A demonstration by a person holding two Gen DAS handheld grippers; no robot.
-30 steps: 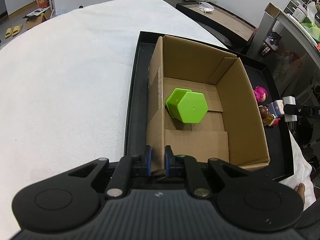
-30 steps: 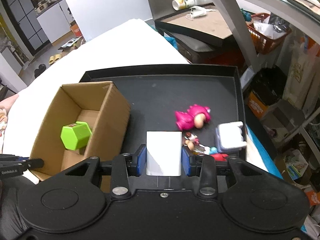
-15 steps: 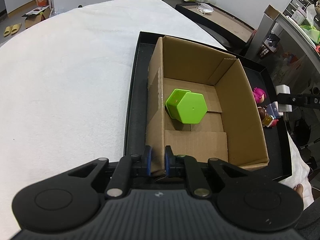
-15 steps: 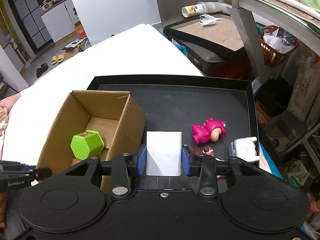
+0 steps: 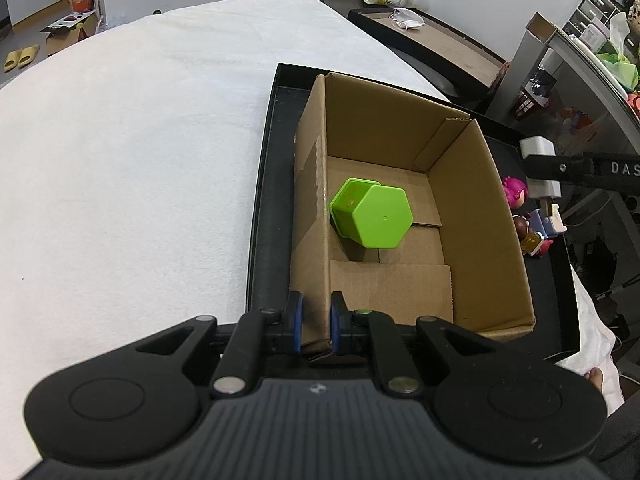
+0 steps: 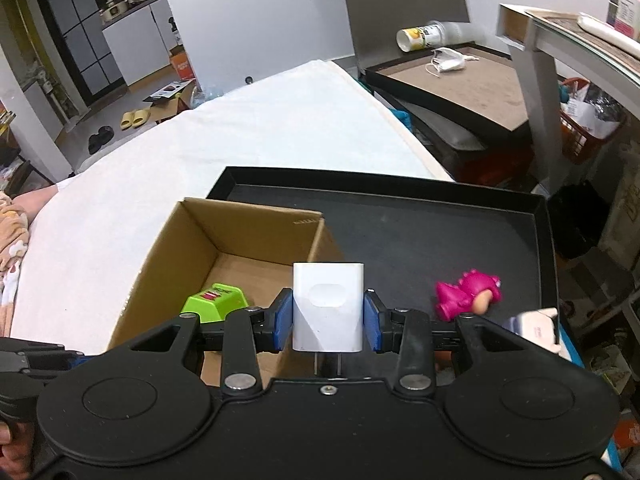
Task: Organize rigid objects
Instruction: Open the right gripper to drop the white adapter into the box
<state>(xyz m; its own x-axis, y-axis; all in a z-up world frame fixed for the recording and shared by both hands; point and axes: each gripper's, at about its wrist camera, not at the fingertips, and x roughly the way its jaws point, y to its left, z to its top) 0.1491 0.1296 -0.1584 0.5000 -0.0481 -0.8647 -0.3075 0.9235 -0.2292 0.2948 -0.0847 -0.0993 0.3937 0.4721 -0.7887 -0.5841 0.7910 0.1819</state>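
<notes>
An open cardboard box stands in a black tray. A green hexagonal container lies on its side inside the box; it also shows in the right wrist view. My left gripper is shut on the box's near left corner wall. My right gripper is shut on a white charger block, held above the box's right wall. In the left wrist view the charger hangs over the tray just right of the box.
Small toys lie on the tray right of the box: a pink figure, a white-and-blue toy, several small figures. The tray sits on a white-covered table. A second tray with a cup stands beyond.
My right gripper has risen and moved left with the charger, from over the tray floor to above the box's right wall. The left gripper and the box have not moved.
</notes>
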